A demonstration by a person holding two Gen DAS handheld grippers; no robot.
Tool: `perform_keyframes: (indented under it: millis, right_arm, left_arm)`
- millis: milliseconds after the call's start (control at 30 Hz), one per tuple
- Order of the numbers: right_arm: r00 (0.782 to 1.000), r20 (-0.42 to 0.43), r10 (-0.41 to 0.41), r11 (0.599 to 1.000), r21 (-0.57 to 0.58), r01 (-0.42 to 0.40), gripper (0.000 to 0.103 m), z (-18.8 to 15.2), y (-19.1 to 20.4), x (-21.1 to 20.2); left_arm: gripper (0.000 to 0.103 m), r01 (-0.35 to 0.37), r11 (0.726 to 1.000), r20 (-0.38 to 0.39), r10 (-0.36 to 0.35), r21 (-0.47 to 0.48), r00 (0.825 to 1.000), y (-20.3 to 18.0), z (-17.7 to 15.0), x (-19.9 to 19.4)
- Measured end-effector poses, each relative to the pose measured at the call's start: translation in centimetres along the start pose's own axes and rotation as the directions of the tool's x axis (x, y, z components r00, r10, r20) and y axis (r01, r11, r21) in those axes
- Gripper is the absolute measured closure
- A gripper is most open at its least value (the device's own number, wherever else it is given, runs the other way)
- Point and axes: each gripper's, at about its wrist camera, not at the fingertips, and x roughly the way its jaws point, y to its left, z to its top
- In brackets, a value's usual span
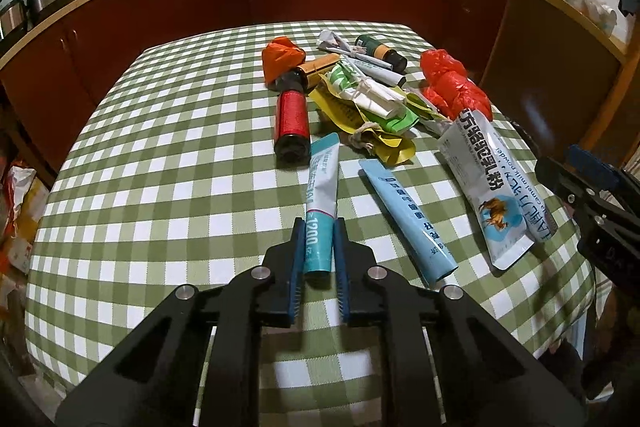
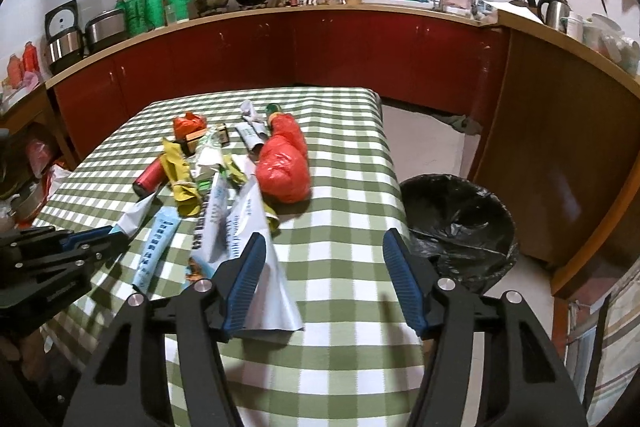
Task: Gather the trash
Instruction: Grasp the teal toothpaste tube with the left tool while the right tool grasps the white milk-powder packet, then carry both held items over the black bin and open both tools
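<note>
At lower centre, the left gripper [image 1: 319, 227] is clenched on the teal tube [image 1: 320, 203] lying on the checked tablecloth [image 1: 160, 187], the right gripper [image 2: 324, 259] spread empty; gripped near one end, it may droop and slip before reaching the black-lined bin [image 2: 460, 223].

Two tubes [image 1: 321, 203] — two red bags [image 1: 454, 83]

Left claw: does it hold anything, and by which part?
The left claw grips the teal-and-white tube near its wide crimped end. The right claw holds nothing.
</note>
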Motion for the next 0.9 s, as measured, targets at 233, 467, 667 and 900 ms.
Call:
perform_keyframes:
  millis: [233, 467, 667, 900]
  right_arm:
    - [0.999, 0.0, 0.048, 0.998, -0.034, -0.048, 0.043, 0.1, 1.4, 0.0]
    - [0.995, -0.065, 0.078, 0.996, -0.033, -0.08, 0.054, -0.7, 1.8, 1.2]
    - [0.99, -0.065, 0.123, 0.992, -0.021, -0.125, 0.076, -0.8, 1.7, 1.0]
    - [0.991, -0.052, 0.127, 0.991, -0.043, -0.129, 0.09, -1.1, 2.0, 0.1]
  left_arm:
    - [0.089, -0.009, 1.0, 0.0, 0.009, -0.012, 1.0, 0.4, -0.1, -0.3]
    - [0.089, -0.005, 1.0, -0.002, 0.005, -0.016, 1.0, 0.5, -0.2, -0.4]
    - [0.089, -0.003, 1.0, 0.008, 0.004, -0.022, 1.0, 0.4, -0.2, -0.8]
    - [0.09, 0.002, 1.0, 0.032, -0.001, -0.021, 0.999, 0.3, -0.5, -1.9]
